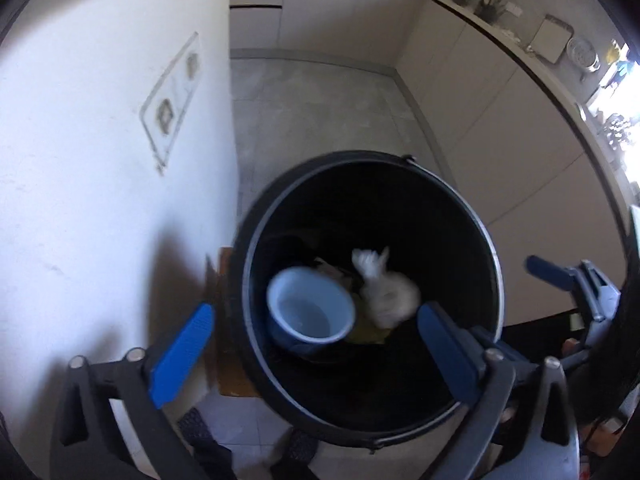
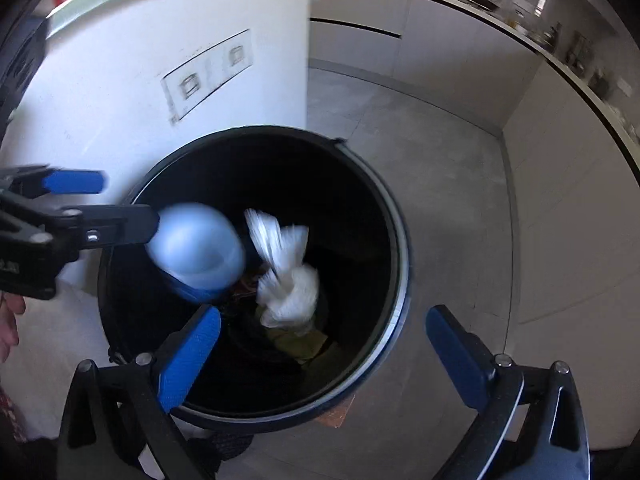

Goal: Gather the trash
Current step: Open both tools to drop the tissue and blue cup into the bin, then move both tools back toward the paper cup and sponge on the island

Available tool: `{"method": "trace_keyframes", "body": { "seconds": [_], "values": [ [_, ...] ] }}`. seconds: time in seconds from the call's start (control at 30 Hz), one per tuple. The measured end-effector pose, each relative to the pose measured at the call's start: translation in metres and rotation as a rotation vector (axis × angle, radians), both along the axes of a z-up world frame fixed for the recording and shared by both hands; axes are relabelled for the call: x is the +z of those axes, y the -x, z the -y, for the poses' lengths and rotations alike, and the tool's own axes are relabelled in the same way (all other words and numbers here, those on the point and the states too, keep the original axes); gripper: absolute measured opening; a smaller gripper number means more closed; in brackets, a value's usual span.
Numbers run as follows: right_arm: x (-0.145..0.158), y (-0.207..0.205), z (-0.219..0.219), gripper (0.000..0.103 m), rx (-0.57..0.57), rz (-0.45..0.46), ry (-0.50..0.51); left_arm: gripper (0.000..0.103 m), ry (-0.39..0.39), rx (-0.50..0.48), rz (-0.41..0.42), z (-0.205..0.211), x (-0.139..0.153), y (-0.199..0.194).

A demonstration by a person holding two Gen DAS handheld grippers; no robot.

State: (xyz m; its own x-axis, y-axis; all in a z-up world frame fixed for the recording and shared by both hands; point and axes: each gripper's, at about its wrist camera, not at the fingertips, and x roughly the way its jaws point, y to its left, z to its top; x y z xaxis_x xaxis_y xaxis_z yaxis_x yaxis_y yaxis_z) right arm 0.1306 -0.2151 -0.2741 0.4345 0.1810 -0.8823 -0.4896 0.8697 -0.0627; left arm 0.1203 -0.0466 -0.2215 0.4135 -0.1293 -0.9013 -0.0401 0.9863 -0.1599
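A black round trash bin stands on the floor below both grippers. Inside it a blurred light-blue paper cup and a blurred white knotted bag are in mid-air or landing on yellowish and dark trash at the bottom. My left gripper is open and empty over the bin's near rim; it also shows in the right wrist view. My right gripper is open and empty above the bin; one of its fingers shows at the right.
A white wall panel with an outlet plate stands to the left of the bin. Grey tiled floor runs beyond it to beige cabinets under a cluttered counter. A brown board lies under the bin.
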Motion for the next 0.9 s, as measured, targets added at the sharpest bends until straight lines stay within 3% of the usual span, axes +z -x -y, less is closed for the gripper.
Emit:
{"method": "trace_keyframes", "body": {
  "seconds": [0.4, 0.5, 0.9],
  "values": [
    [0.019, 0.003, 0.049, 0.103, -0.206, -0.003, -0.037, 0.103, -0.068, -0.057, 0.030, 0.023, 0.030, 0.023],
    [0.028, 0.004, 0.052, 0.103, -0.236, 0.002, -0.050, 0.103, -0.064, -0.066, 0.048, 0.024, 0.042, 0.009],
    [0.108, 0.020, 0.063, 0.103, -0.343, 0.086, -0.093, 0.103, -0.034, -0.096, 0.139, 0.018, 0.114, 0.026]
  ]
}}
